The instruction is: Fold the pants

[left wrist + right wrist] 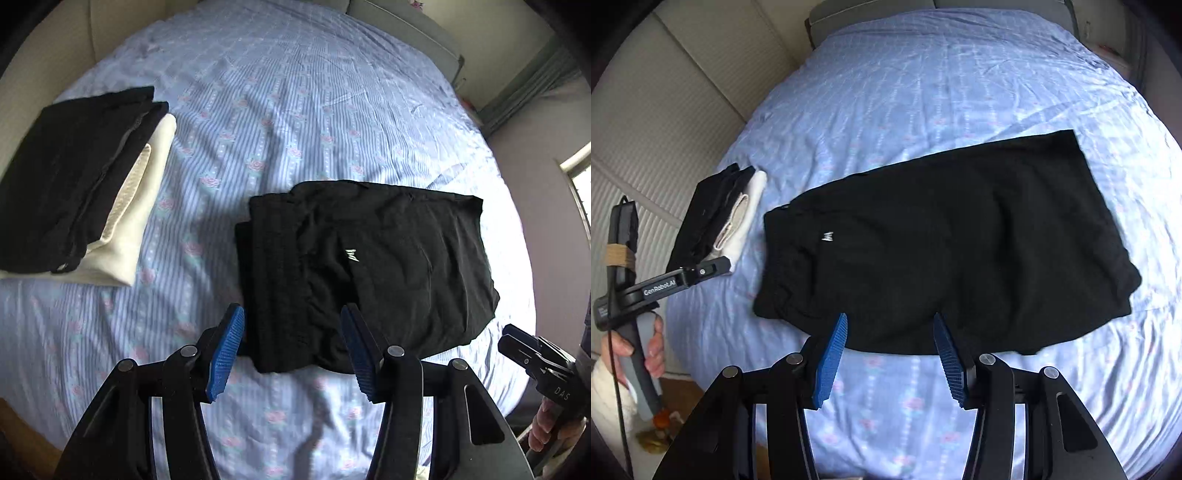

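Nearest in the left wrist view is the left gripper (291, 314). Its blue pads (226, 354) stand apart with nothing between them, so it is let go. It hangs above the near edge of the black pants (369, 266).

The right gripper (890, 321) looks the same (blue pads apart, holding nothing). It hangs above the near edge of the pants too.

The pants lie folded in a flat bundle on the blue bed sheet (295, 110), near the middle of the bed. A small white mark (827, 235) shows on top of them.

Farther to the left sits a pile of clothes (74, 184), apart from the pants. It has something black on top and something cream underneath.

At the far end is a grey headboard (871, 9).
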`<action>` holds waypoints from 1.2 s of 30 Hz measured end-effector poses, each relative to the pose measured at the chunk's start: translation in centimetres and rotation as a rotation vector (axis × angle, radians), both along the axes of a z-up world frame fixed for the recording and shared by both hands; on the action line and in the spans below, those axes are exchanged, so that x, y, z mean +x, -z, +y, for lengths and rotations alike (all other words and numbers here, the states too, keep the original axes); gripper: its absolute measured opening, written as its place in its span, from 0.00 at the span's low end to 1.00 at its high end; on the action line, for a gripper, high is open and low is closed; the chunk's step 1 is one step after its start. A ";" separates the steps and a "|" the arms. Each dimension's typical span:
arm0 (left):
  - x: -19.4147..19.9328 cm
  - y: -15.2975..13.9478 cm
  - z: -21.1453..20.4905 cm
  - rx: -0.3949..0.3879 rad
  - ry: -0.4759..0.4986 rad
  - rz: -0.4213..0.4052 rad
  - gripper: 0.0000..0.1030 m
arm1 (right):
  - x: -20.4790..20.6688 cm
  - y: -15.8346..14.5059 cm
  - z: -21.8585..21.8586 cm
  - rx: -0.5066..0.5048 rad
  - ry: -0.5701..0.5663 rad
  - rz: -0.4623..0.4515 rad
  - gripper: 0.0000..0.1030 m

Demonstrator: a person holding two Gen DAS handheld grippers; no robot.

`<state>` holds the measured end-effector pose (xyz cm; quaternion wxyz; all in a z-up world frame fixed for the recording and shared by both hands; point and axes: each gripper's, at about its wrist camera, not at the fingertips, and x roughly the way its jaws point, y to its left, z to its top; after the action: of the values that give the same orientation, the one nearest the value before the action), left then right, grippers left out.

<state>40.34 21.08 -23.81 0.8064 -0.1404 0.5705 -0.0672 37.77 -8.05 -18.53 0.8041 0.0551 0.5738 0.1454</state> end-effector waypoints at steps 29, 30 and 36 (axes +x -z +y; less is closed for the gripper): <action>11.0 8.8 1.9 -0.094 0.217 0.104 0.28 | 0.9 3.6 8.5 -0.161 0.115 0.148 0.49; 11.3 8.9 1.4 -0.068 0.241 0.103 0.29 | 1.0 3.7 8.5 -0.168 0.118 0.150 0.49; 11.3 5.0 -0.4 0.104 0.281 -0.017 0.52 | 0.2 3.4 7.4 -0.174 0.127 0.128 0.49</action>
<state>51.61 20.66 -28.83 0.8000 -0.0166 0.5805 -0.1509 37.96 -0.69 -21.97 0.7752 0.0305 0.6297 0.0400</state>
